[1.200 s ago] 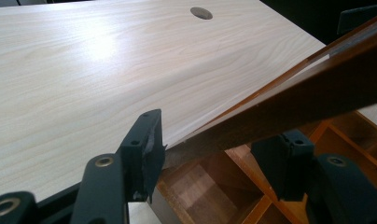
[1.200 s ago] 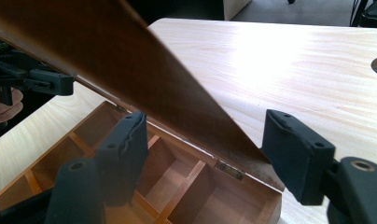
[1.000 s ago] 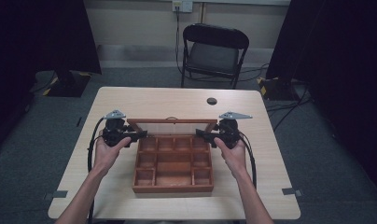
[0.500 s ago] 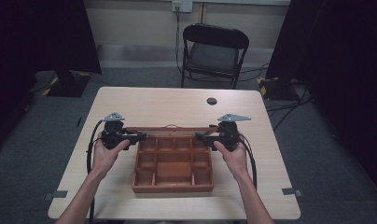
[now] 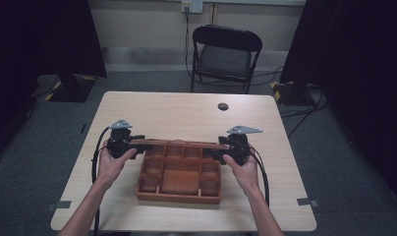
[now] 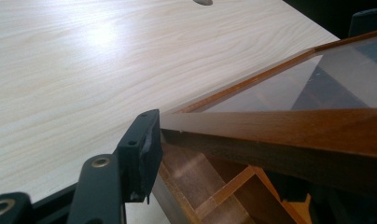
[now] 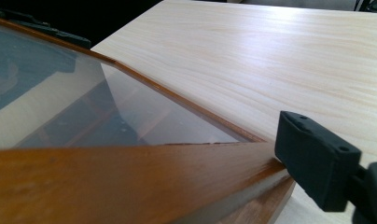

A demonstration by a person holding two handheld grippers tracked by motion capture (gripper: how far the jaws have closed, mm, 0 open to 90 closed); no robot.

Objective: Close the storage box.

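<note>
Flanking the lid point(image 5: 179, 143), left hand-held gripper point(image 5: 130, 144) clamps it; right hand-held gripper point(image 5: 221, 147) has just been opening.

The flat glass-paned lid with a brown wooden frame point(image 5: 179, 143), held a second ago well above the far edge of the brown wooden compartmented box point(image 5: 179, 178), has come down toward 6 o'clock and now lies low over the box's far row. Both hands sank with it. The right gripper point(image 5: 225, 149) has just been opening its jaws, the lid's end between them
</note>
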